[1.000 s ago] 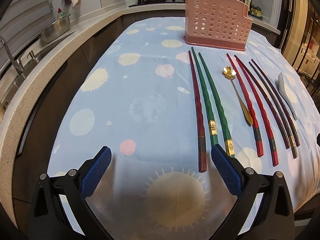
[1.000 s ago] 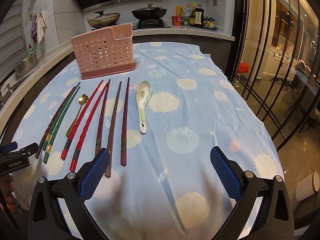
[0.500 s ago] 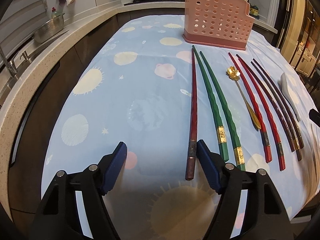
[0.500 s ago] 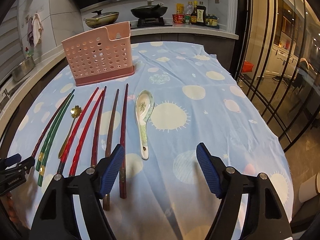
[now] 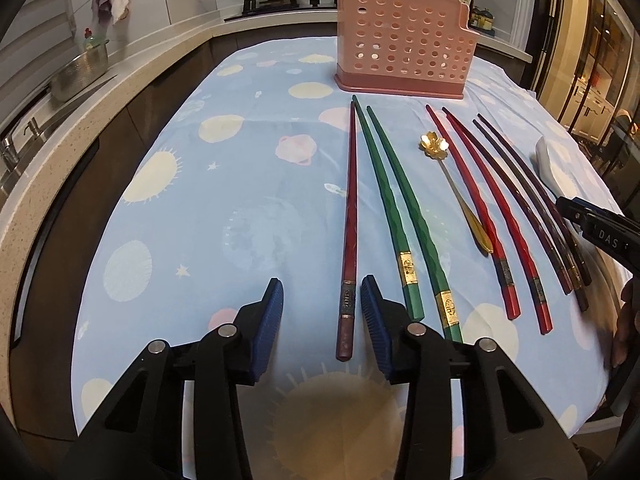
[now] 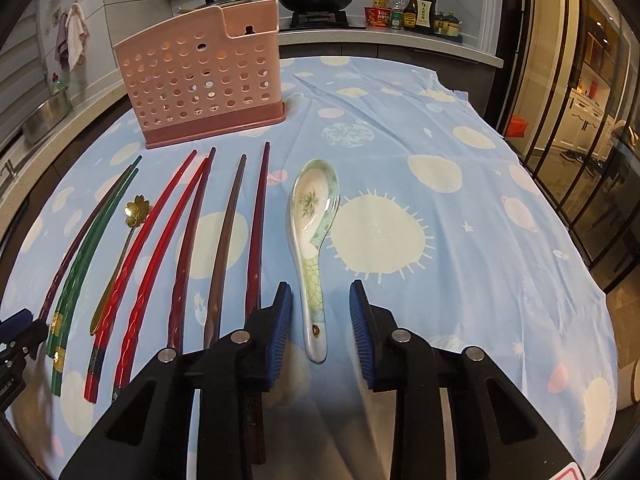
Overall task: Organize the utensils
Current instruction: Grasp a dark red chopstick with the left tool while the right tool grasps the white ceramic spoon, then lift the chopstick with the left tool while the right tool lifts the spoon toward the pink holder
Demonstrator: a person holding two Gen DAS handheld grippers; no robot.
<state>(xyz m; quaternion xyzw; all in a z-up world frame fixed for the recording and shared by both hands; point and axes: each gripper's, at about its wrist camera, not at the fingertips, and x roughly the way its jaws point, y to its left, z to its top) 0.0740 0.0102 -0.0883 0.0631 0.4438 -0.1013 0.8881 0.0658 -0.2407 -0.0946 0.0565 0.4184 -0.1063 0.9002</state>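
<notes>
A pink perforated utensil holder [image 5: 404,36] stands at the far end of the blue patterned cloth [image 5: 240,184]; it also shows in the right wrist view [image 6: 200,84]. Several chopsticks lie in a row before it. My left gripper [image 5: 322,320] is open, its jaws either side of the near end of a dark red chopstick [image 5: 349,240]. Two green chopsticks [image 5: 400,216] and a gold flower spoon [image 5: 448,172] lie to its right. My right gripper [image 6: 320,320] is open around the handle of a ceramic spoon [image 6: 314,232].
Red and dark chopsticks [image 6: 180,240] lie left of the ceramic spoon. A counter with a sink and metal pot [image 5: 80,76] runs along the left. A stove with pans [image 6: 316,0] and bottles sits behind. Glass doors stand at the right.
Both grippers have moved forward and narrowed. The left now straddles the dark red chopstick's end; the right now straddles the ceramic spoon's handle.
</notes>
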